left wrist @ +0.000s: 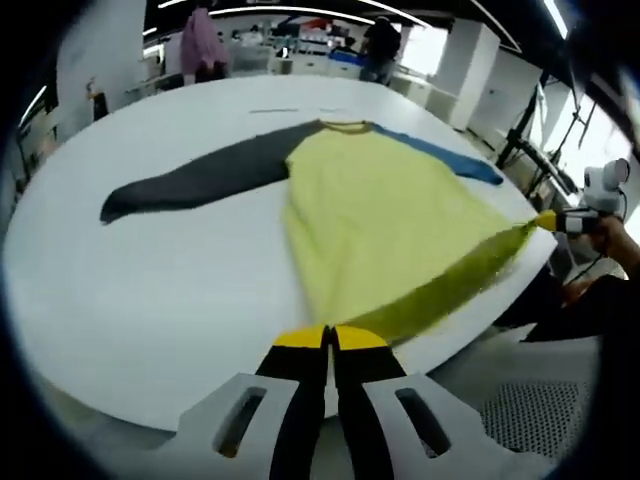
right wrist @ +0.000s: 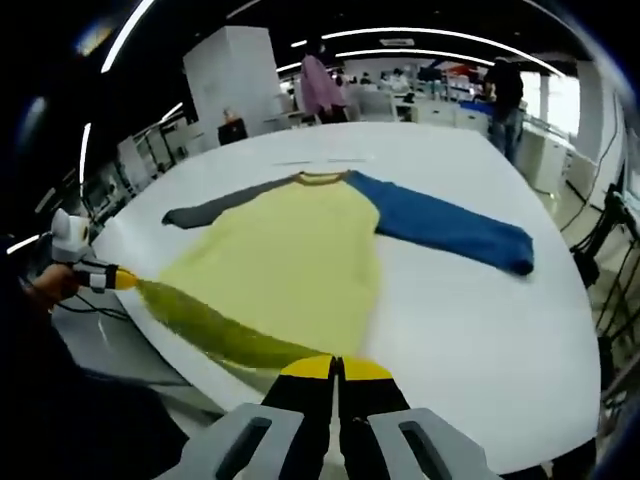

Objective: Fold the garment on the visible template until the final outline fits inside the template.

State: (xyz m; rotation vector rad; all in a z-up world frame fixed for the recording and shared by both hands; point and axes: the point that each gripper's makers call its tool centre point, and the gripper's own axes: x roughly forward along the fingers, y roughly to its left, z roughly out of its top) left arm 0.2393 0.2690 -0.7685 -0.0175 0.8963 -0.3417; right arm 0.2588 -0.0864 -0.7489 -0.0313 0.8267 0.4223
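In the left gripper view, a long-sleeved shirt (left wrist: 385, 210) lies spread across a big white table (left wrist: 150, 290). Its body is yellow, one sleeve (left wrist: 195, 180) is dark grey and stretches off to the left, and the other sleeve (left wrist: 440, 155) is blue and runs toward the far right edge. The left gripper (left wrist: 330, 338) sits at the near edge of the table with its yellow-tipped jaws pressed together on the shirt's hem, which lifts off the table there. At the right, the other gripper (left wrist: 548, 221) pinches the far corner of the same hem, so the hem hangs stretched between the two, just past the table edge. A person in pink (left wrist: 203, 42) and another in dark clothes (left wrist: 380, 45) stand in the background.

In the right gripper view, the same shirt (right wrist: 290, 255) lies on the table (right wrist: 480, 330), the blue sleeve (right wrist: 445, 228) pointing right and the grey sleeve (right wrist: 225, 205) left. The right gripper (right wrist: 337, 368) has its jaws clamped on the hem at the near edge. Off to the left, the left gripper (right wrist: 118, 279), held in a hand (right wrist: 55, 285), grips the other corner of the hem.
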